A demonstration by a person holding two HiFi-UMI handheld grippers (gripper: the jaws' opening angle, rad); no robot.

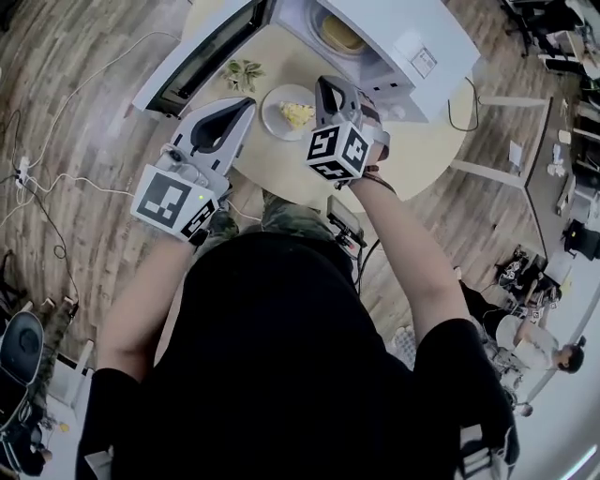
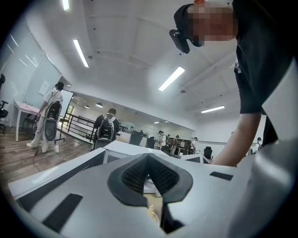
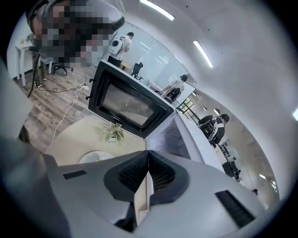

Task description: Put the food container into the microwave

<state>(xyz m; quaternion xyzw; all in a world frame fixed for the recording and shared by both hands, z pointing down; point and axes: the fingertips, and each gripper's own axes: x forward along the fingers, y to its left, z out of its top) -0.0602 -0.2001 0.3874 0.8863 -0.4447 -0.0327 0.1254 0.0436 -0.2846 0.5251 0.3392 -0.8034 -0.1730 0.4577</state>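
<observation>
The job is not done yet. The round, smooth tan counter [image 1: 422, 150] holds a boxy white microwave [image 1: 394, 28] just past both tongs. Its dark glass door [image 1: 202, 52] hangs wide open. The left tongs [image 1: 246, 103] and right tongs [image 1: 329, 82] are both closed tight and hold nothing. The container [image 1: 270, 122], a small round white dish of lumpy yellow food, sits on the counter between the tongs' tips. I think it must next be grabbed and lifted in.

Long ceiling strips [image 2: 171, 78] lit the room brightly and evenly, and shadows were soft. Pale reflections lay on the glass of the microwave [image 3: 128, 104]. Both gripper views bowed strongly, with black corners and a soft foreground.
</observation>
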